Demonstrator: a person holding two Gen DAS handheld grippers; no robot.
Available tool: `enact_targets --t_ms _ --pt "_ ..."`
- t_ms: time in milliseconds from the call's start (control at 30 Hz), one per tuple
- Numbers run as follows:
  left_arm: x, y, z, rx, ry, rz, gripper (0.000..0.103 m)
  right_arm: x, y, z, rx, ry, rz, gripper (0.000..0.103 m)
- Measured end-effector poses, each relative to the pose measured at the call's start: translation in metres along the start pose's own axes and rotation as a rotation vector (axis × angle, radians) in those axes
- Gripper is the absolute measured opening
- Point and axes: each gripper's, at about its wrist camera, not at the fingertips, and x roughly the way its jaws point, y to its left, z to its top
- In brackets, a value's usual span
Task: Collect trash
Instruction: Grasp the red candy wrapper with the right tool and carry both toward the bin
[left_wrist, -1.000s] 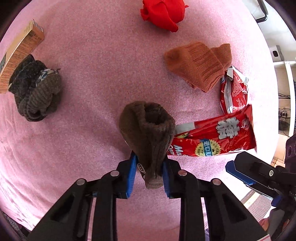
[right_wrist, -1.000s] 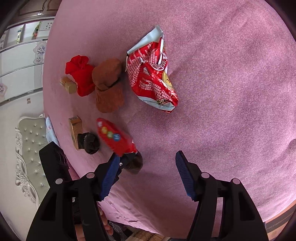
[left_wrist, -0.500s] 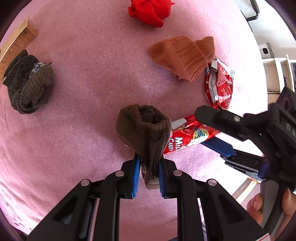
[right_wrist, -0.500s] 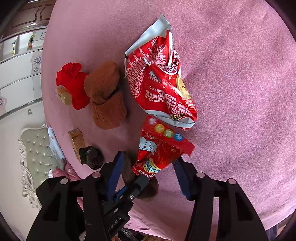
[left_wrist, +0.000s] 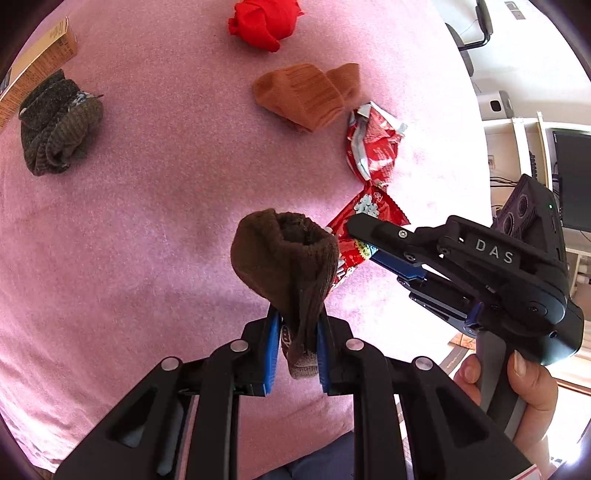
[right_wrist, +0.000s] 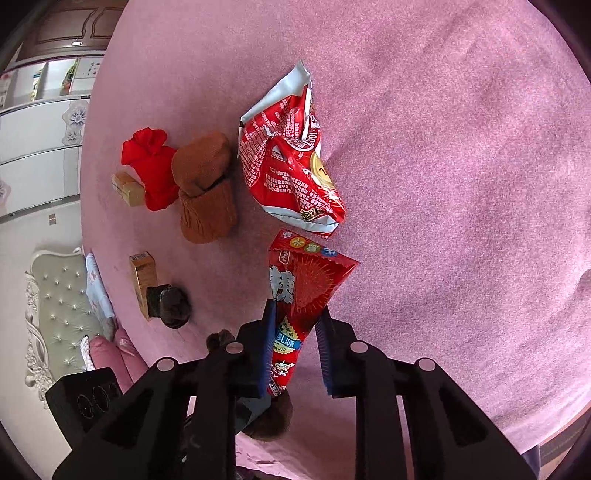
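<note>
One candy wrapper (left_wrist: 364, 225), half hidden.

A pink fuzzy cloth (left_wrist: 147, 206) is covering the whole supporting surface, and several things are lying directly on it — a red bundled cloth (left_wrist: 264, 22) at the far edge, an orange-brown sock (left_wrist: 306, 94) nearer in, and a crumpled red-and-silver snack bag (left_wrist: 371, 149) just beside that sock. A dark grey-green rolled sock (left_wrist: 55, 123) is sitting well apart on the other side, touching a tan cardboard box (left_wrist: 40, 62). In the right wrist view a second small tan box (right_wrist: 127, 186) is resting against the red cloth.
</note>
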Motion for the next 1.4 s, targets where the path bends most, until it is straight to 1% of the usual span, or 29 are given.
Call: enact_targets --t_ms 33,67,100,267,433,667,733,800,933,1133,1400 --pt "-0.002 -0.002 -0.005 0.007 -0.002 -0.004 0.018 -0.004 0.000 -0.002 -0.011 -0.010 -0.002 0.020" --pt "-0.005 -0.013 -0.008 0.011 -0.005 -0.007 0.018 -0.009 0.000 -0.005 -0.014 -0.020 0.006 0.020" --pt "-0.016 -0.015 0.000 0.016 -0.004 -0.011 0.018 -0.015 -0.003 -0.006 -0.012 -0.028 0.015 0.020" --pt "-0.018 -0.034 -0.020 0.067 -0.014 -0.017 0.018 -0.048 -0.018 -0.024 -0.003 -0.101 0.023 0.020" --pt "-0.021 -0.069 -0.049 0.154 0.001 -0.023 0.018 -0.083 -0.050 -0.044 0.045 -0.170 0.033 0.020" --pt "-0.002 -0.132 -0.077 0.268 0.030 -0.001 0.018 -0.127 -0.108 -0.068 0.110 -0.243 0.051 0.020" --pt "0.006 -0.156 -0.091 0.306 0.039 0.005 0.018 -0.142 -0.129 -0.073 0.129 -0.265 0.053 0.020" --pt "0.018 -0.183 -0.094 0.343 0.052 0.011 0.018 -0.157 -0.150 -0.077 0.149 -0.284 0.052 0.020" --pt "0.038 -0.225 -0.121 0.392 0.073 0.018 0.018 -0.189 -0.196 -0.083 0.189 -0.308 0.056 0.020" --pt "0.086 -0.302 -0.154 0.466 0.129 0.021 0.018 -0.238 -0.266 -0.093 0.235 -0.349 0.048 0.021" --pt "0.146 -0.392 -0.189 0.577 0.195 0.022 0.018 -0.285 -0.355 -0.113 0.300 -0.387 0.030 0.021"
